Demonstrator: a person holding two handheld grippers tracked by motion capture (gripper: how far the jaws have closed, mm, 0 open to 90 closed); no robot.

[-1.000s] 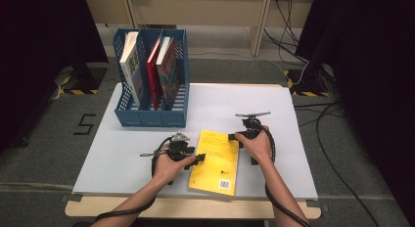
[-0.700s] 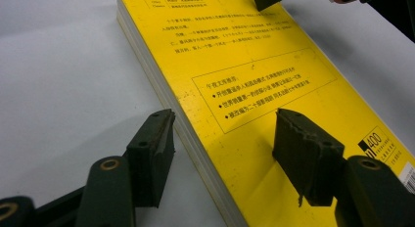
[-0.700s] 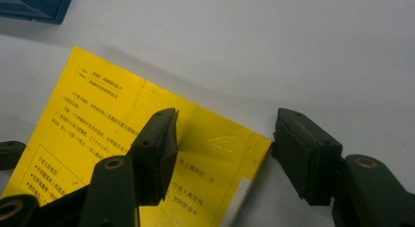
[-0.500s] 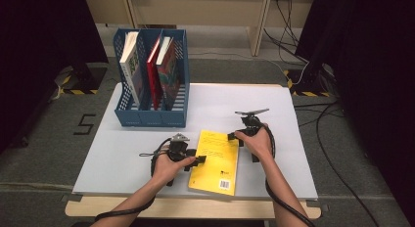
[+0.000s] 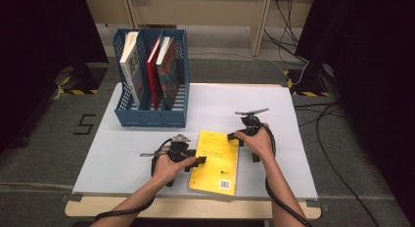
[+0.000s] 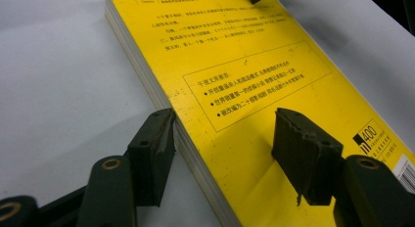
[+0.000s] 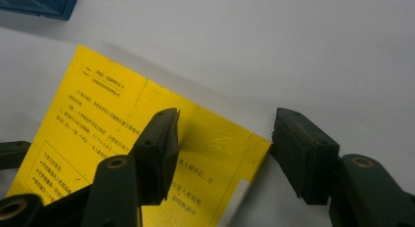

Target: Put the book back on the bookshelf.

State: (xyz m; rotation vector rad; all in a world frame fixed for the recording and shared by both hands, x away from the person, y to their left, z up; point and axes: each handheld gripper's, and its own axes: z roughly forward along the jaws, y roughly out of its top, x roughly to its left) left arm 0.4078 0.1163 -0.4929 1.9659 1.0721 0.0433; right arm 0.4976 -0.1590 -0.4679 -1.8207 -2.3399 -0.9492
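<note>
Straddling the long page edge of the yellow book [image 6: 274, 90], my left gripper [image 6: 222, 153] has its jaws spread wide: one beside the edge on the table, one over the cover. My right gripper [image 7: 225, 153] is likewise wide, straddling the book's far corner on the spine side, not clamped. The book lies flat, back cover up, near the front of the white table [image 5: 274, 104]. Well behind it, the blue file rack [image 5: 151, 114] holds upright books [image 5: 166, 70].
</note>
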